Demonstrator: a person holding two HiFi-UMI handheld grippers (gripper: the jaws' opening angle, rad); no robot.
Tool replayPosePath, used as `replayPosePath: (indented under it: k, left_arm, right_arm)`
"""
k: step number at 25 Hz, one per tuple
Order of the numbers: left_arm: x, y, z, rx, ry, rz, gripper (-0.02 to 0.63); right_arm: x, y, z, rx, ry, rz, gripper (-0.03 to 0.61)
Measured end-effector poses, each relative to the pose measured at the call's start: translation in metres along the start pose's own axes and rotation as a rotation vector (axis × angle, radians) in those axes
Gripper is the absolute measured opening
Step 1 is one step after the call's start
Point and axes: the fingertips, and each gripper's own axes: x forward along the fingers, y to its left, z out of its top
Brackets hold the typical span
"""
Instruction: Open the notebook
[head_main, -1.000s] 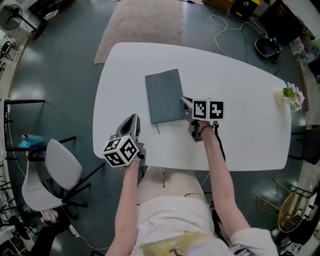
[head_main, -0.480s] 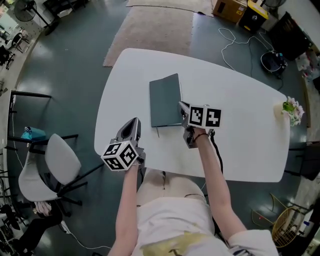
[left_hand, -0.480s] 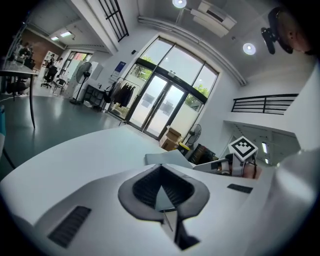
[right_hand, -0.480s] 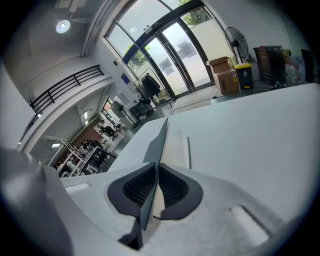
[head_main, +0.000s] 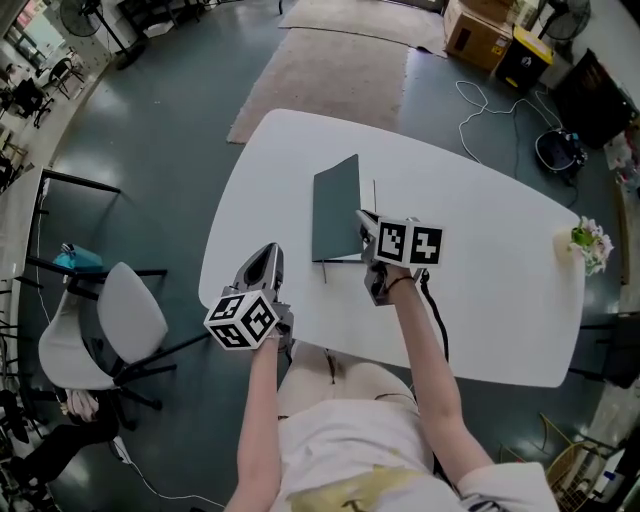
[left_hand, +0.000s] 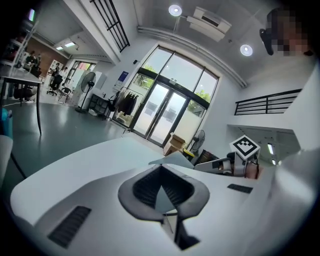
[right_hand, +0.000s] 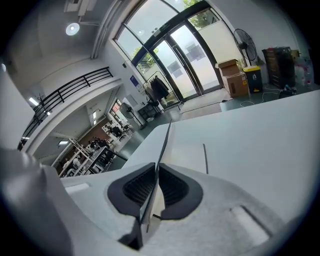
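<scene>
On the white table (head_main: 500, 260), roughly mid-top and just far of the person, lies the grey notebook (head_main: 335, 215), spine to the left. Its cover (right_hand: 163, 142) is already off the pages and tilted up steeply. The right gripper (head_main: 362, 225) has its fingers clamped on the cover's right edge; in the right gripper view the sheet runs edge-on between the two pads. The left gripper (head_main: 268, 252) hangs near-left of the notebook, well apart from it, w/ tips pinched together on nothing. Step in hand, as I read it: swinging the cover open, approx halfway. Next move prob needs the right gripper to carry that edge up and over to the left in an arc about the spine w/o dragging the book, then let go once the cover lies flat. The left gripper could pin the pages if the book slides. Counts: 1 table, 1 rug (head_main: 330, 70) on the floor at the far side, 1 chair (head_main: 130, 320) near-left, 1 notebook, 2 grippers, 1 small flower pot (head_main: 585, 245) at the table's right edge.
</scene>
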Motion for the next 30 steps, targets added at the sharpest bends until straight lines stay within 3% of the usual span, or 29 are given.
replayPosePath:
  k: [9, 30]
  left_arm:
    - [-0.012, 0.037, 0.025, -0.005, -0.026, 0.004, 0.0]
    - [-0.007, 0.124, 0.065, 0.014, 0.055, -0.156, 0.0]
  right_arm:
    - [0.011, 0.04, 0.006, -0.124, 0.001, -0.042, 0.031]
    - [0.059, 0.121, -0.008, -0.357, -0.024, -0.3, 0.031]
